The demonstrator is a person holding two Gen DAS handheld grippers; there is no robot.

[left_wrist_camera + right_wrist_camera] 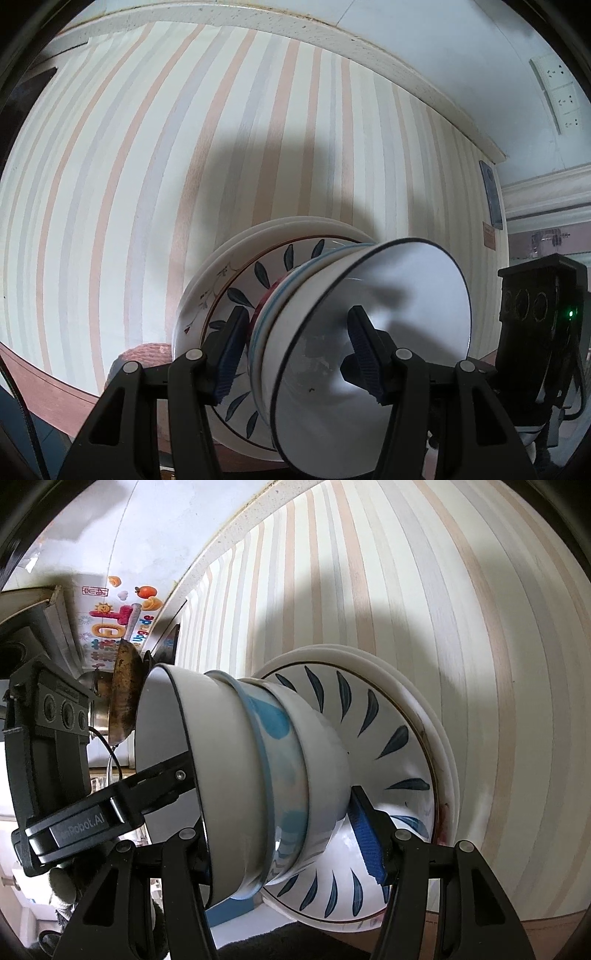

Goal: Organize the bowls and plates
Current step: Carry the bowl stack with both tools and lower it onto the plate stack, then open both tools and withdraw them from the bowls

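Observation:
A stack of crockery lies on the striped tablecloth: white plates at the bottom, a leaf-patterned plate on them, then nested bowls topped by a white bowl with a dark rim. My left gripper has one finger outside the bowls and one inside the top bowl, closed on the bowl stack. In the right wrist view the nested bowls sit on the leaf plate. My right gripper straddles the bowls; its right pad rests against the leaf plate, the left finger is hidden.
The other gripper's black body shows at the right of the left view and the left of the right view. A worn pan and a metal pot stand behind it. Wall sockets are beyond the table edge.

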